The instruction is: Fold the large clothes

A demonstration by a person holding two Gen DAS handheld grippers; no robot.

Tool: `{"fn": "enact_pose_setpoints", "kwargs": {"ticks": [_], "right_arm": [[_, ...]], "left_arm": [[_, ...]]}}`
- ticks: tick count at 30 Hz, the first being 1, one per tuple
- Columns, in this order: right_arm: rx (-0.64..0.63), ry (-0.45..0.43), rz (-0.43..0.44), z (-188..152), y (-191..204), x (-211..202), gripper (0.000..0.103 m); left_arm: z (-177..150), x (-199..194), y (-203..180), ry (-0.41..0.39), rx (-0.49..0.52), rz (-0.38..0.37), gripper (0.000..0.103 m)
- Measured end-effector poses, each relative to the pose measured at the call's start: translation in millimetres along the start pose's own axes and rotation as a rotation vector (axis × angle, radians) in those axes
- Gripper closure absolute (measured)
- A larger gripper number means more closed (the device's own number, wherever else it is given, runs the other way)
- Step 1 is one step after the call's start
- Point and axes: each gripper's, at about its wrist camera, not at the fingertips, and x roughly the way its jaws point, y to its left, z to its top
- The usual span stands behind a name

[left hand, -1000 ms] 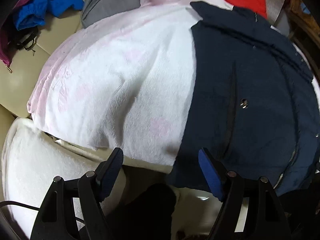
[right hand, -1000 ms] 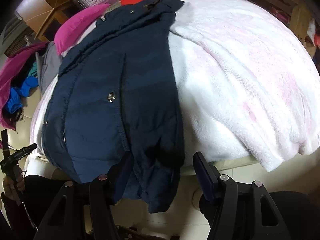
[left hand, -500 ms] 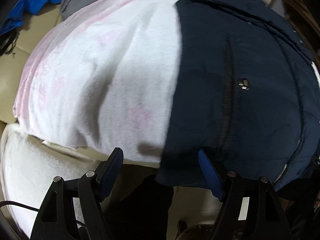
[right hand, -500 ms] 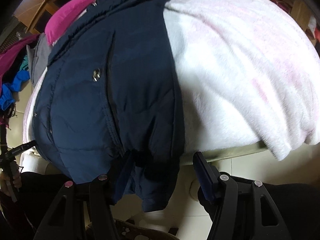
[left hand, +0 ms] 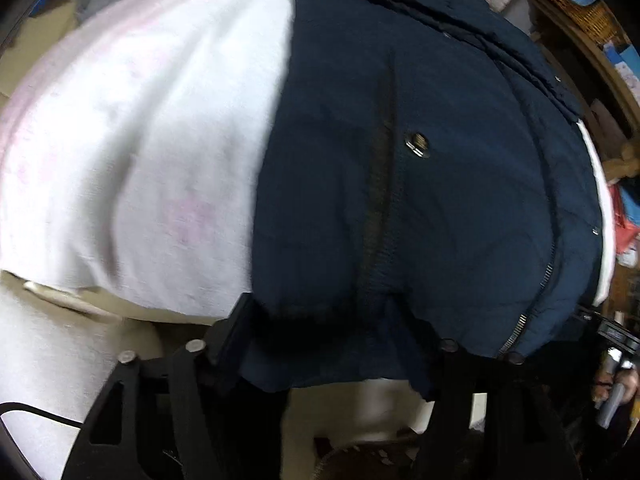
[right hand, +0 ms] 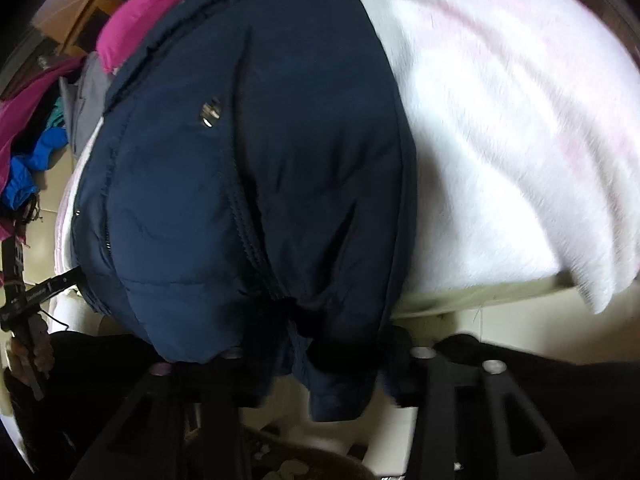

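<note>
With the jacket [left hand: 440,184] lying on the blanket [left hand: 132,152], hem over the near edge, both the left gripper [left hand: 344,336] and right gripper [right hand: 320,352] had jaws clenched on that hem, whose slippery padding might slide free if lifted unevenly.

Navy padded jacket [left hand: 440,184], lying flat on white blanket, hem hanging over the edge

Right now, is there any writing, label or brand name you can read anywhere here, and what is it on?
No text can be read.
Navy jacket: its metal snap may be embossed, but it is too small to read.
Black bar of the other gripper, seen in the right wrist view: white print, too blurred to read.
</note>
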Motion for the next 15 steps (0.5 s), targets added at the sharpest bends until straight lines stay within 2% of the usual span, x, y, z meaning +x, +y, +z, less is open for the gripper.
{"fn": "enact_pose_setpoints", "kwargs": {"ticks": [2,3,4,5,6,9,11,15], "right_arm": [[-0.022,0.013,0.004,0.0,2.8,3.5,0.056],[-0.045,0.009,0.005,-0.3,6.3,1.4,0.068],[-0.068,0.007,-0.004,-0.8,10.0,-1.7,0.079],[-0.084,0.005,-0.016,-1.5,12.6,-4.6,0.082],[-0.098,0.001,-0.019,-2.5,15.3,-9.6,0.085],[-0.138,-0.021,0.023,-3.5,23.5,-31.6,0.086],[-0.161,-0.054,0.083,-1.1,28.0,-53.6,0.087],[-0.153,-0.217,0.324,17.7,26.3,-117.1,0.087]], "left_arm": [[-0.3,1.2,-6.4,-0.003,0.026,0.013,0.035],[0.5,-0.1,-8.1,-0.007,0.031,0.007,0.047],[0.8,-1.8,-9.9,-0.011,0.036,0.004,0.063],[1.2,-4.5,-10.2,-0.015,0.040,0.007,0.070],[2.3,-7.0,-11.6,-0.019,0.040,0.008,0.083],[5.4,-18.4,-7.1,-0.031,0.030,-0.056,0.091],[8.3,-29.0,-5.6,-0.047,0.035,-0.104,0.092],[15.3,-54.2,3.1,-0.123,0.019,-0.225,0.093]]}}
